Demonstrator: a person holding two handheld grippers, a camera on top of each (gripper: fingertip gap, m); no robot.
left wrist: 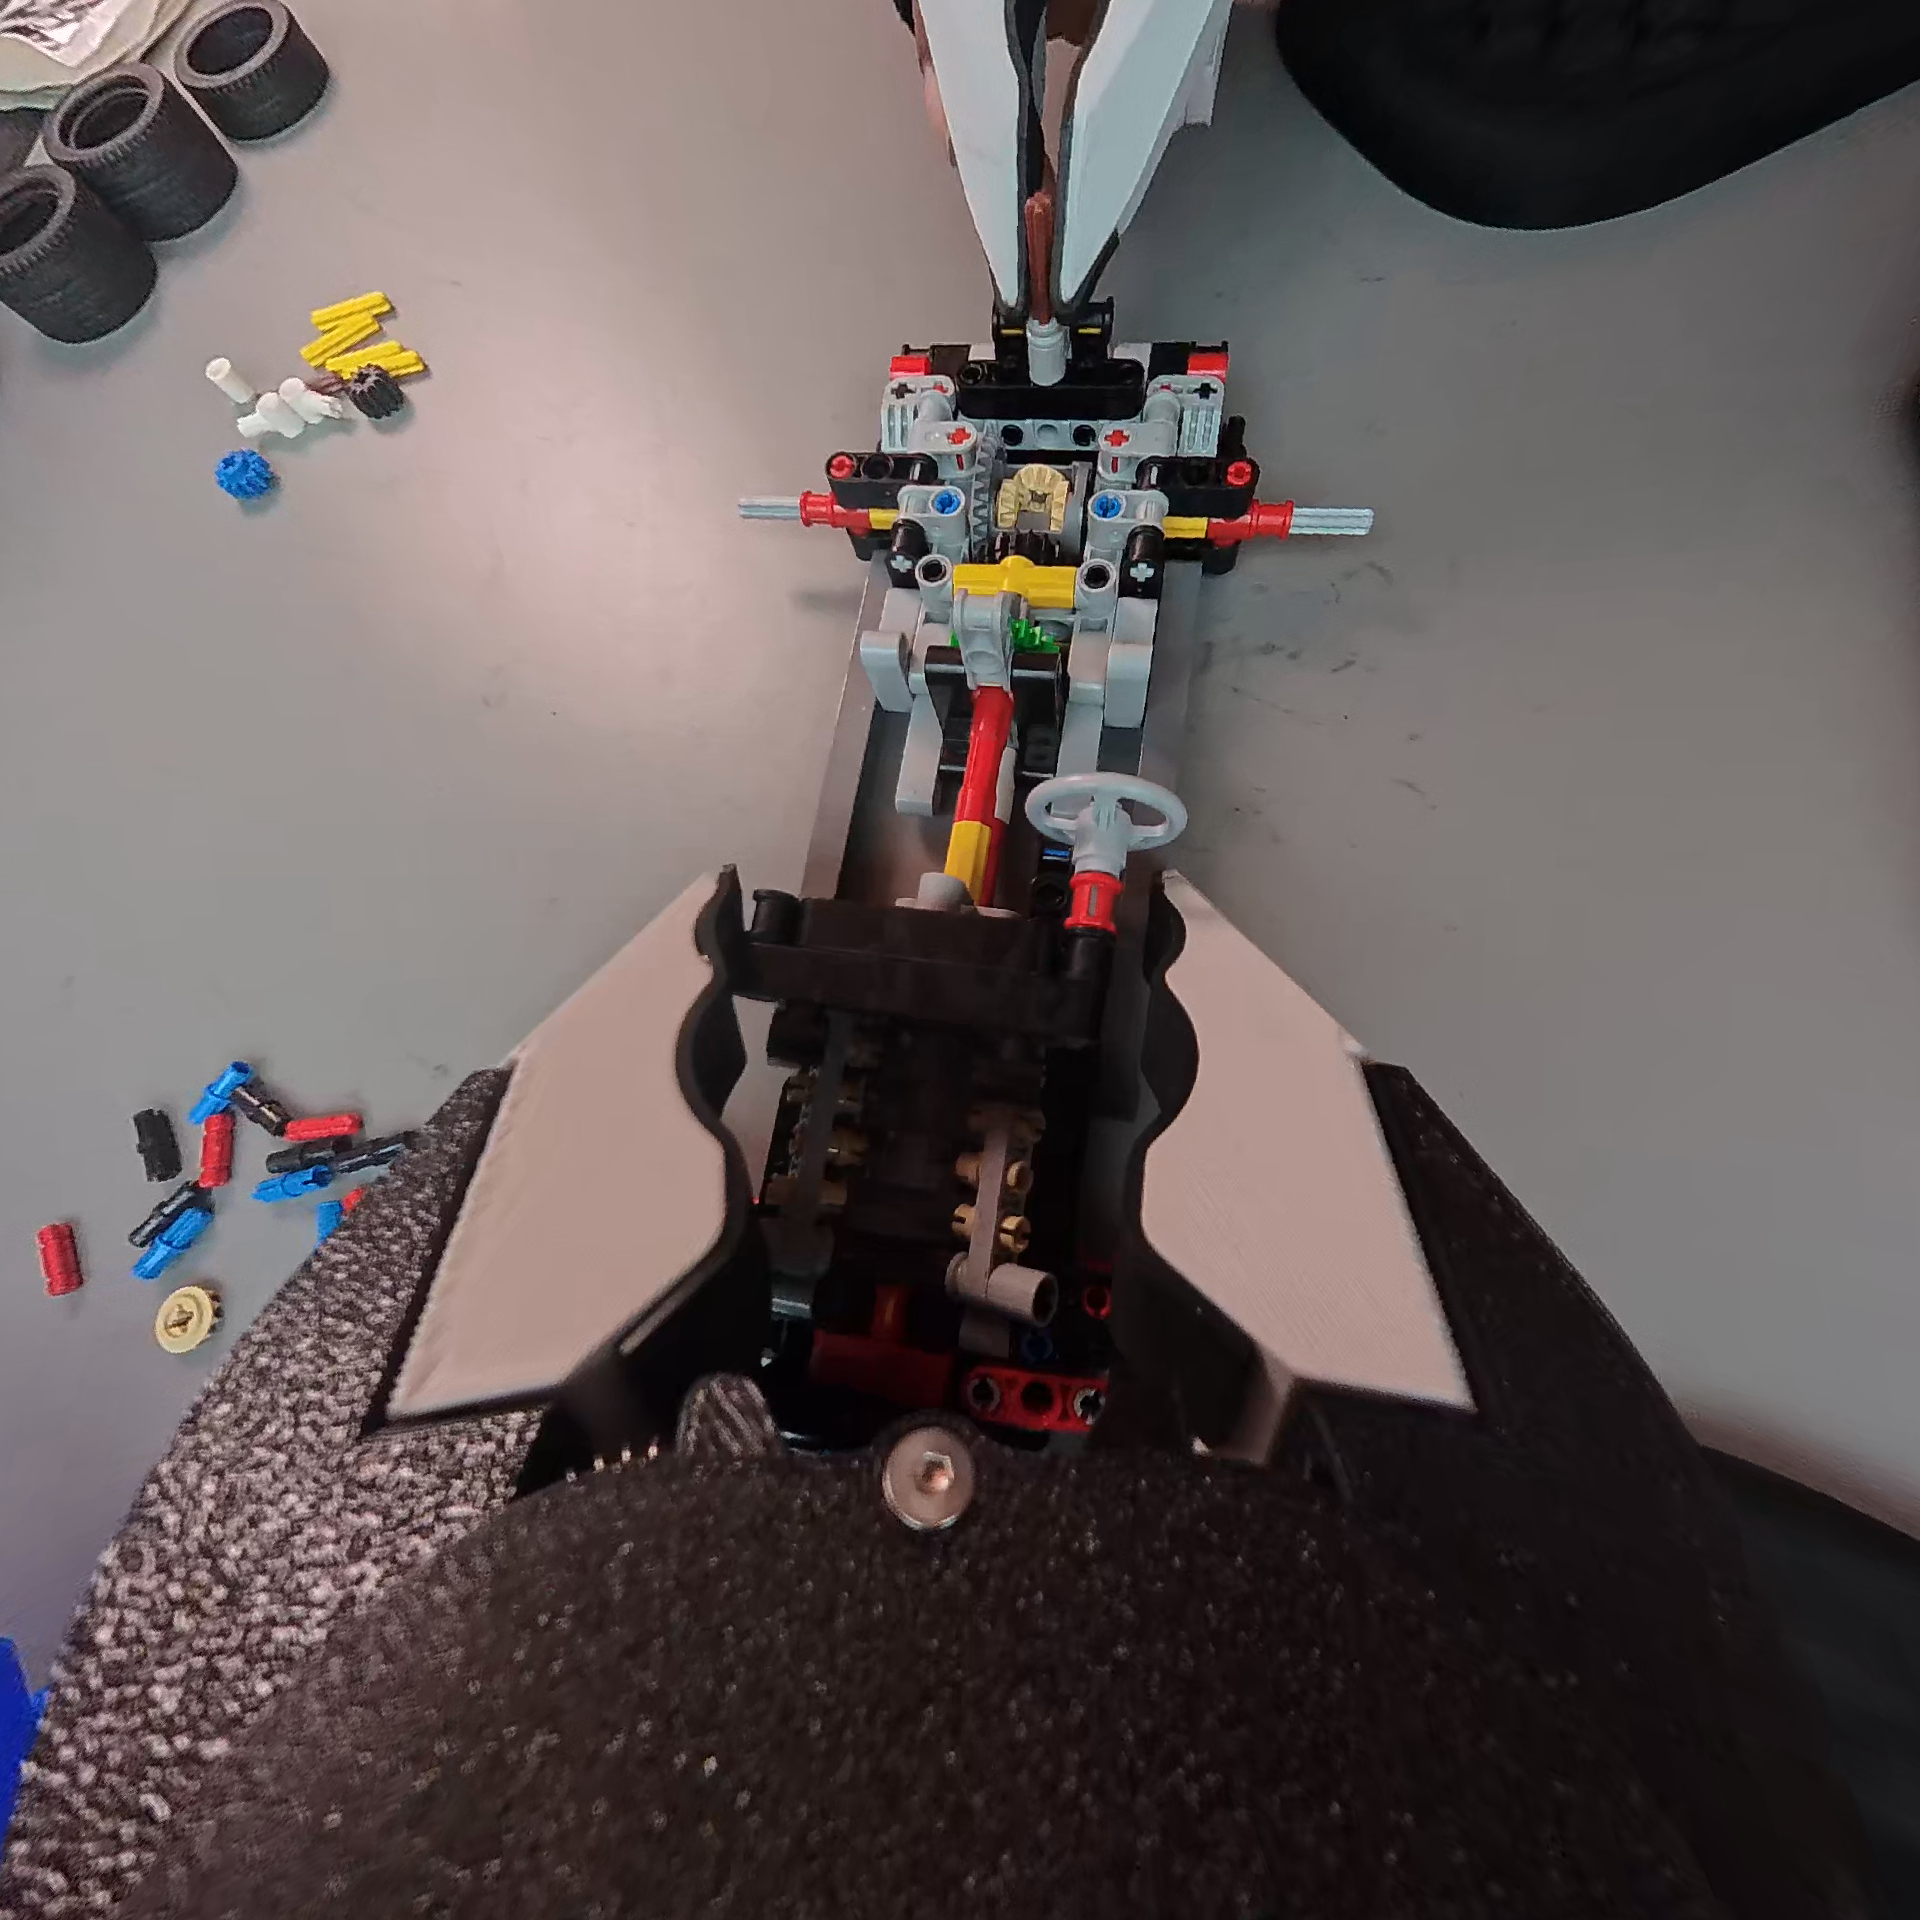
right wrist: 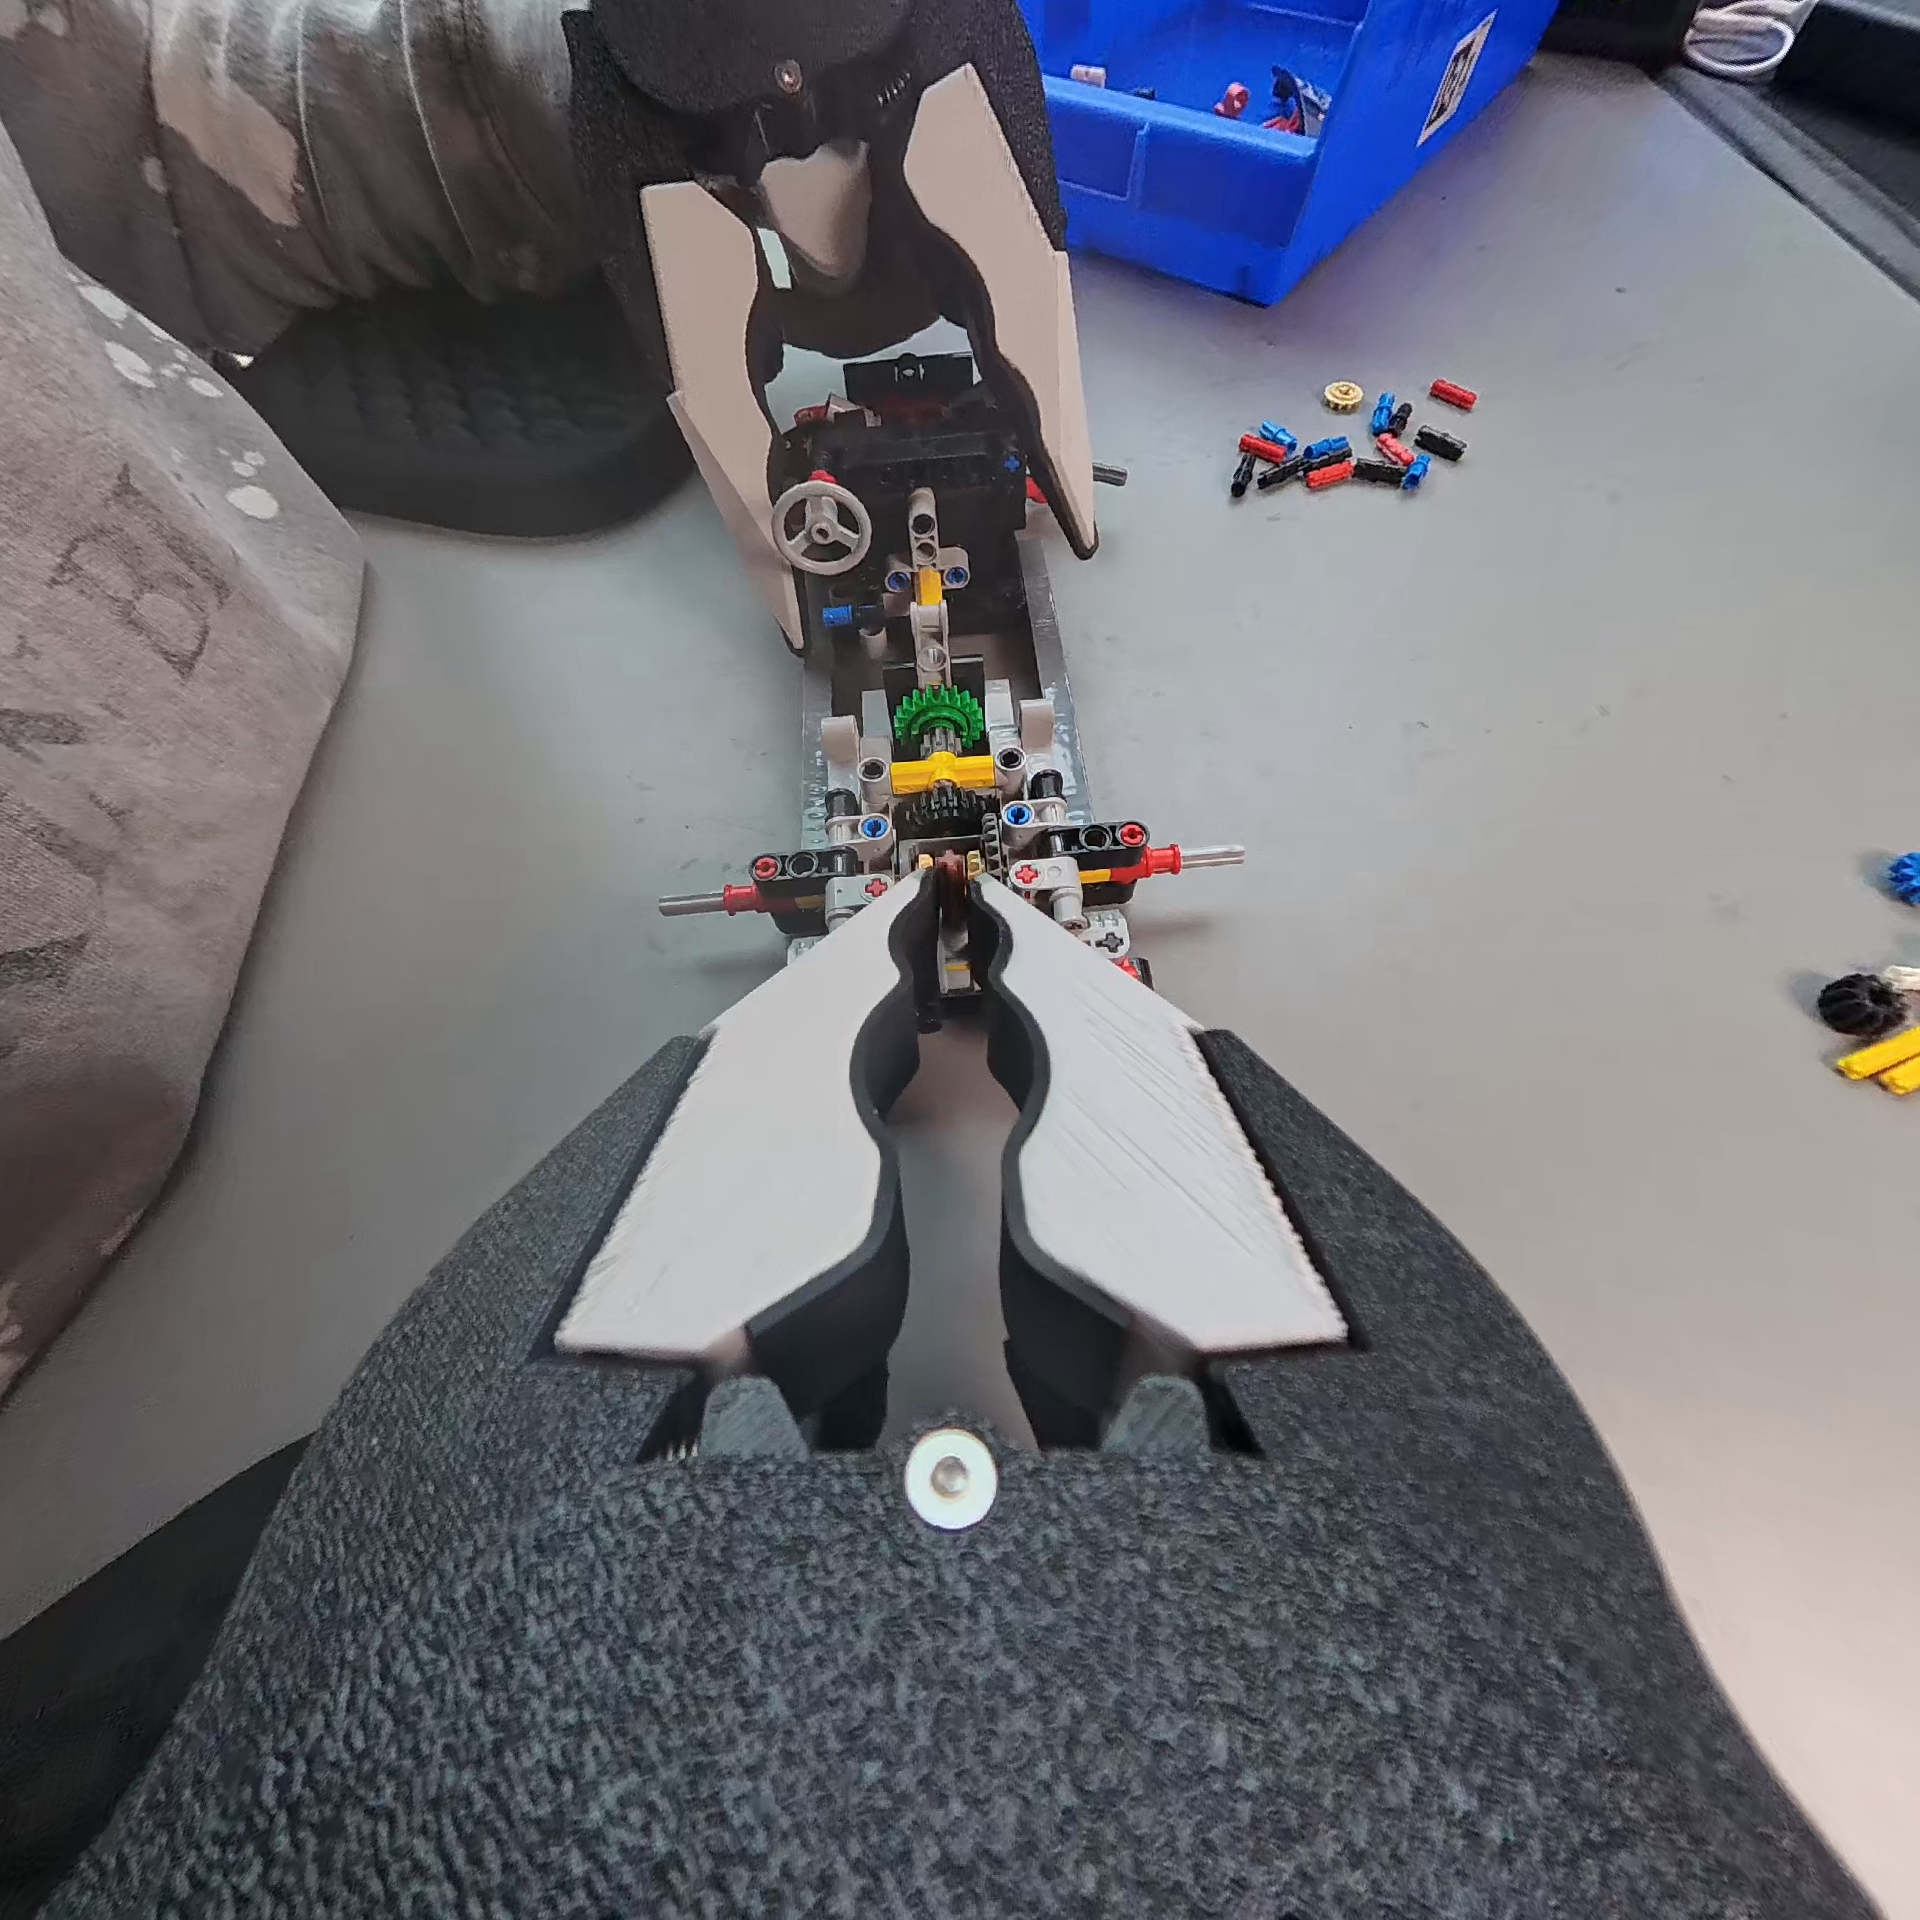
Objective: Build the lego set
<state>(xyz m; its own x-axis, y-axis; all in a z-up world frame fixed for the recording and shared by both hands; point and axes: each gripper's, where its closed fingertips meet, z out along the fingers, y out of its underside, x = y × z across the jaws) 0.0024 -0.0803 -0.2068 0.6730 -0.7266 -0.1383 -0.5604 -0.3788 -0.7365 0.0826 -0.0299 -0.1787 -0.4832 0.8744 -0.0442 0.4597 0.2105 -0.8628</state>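
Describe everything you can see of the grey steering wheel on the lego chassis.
The steering wheel is a small light grey plastic ring with three spokes meeting at a central hub. It sits on a short grey column, tilted, whose lower end goes into a red bush above the black block of the lego chassis. It lies beside the red and yellow shaft, to one side of the centre line. The left gripper clamps the chassis just behind it; its fingers do not touch the wheel.
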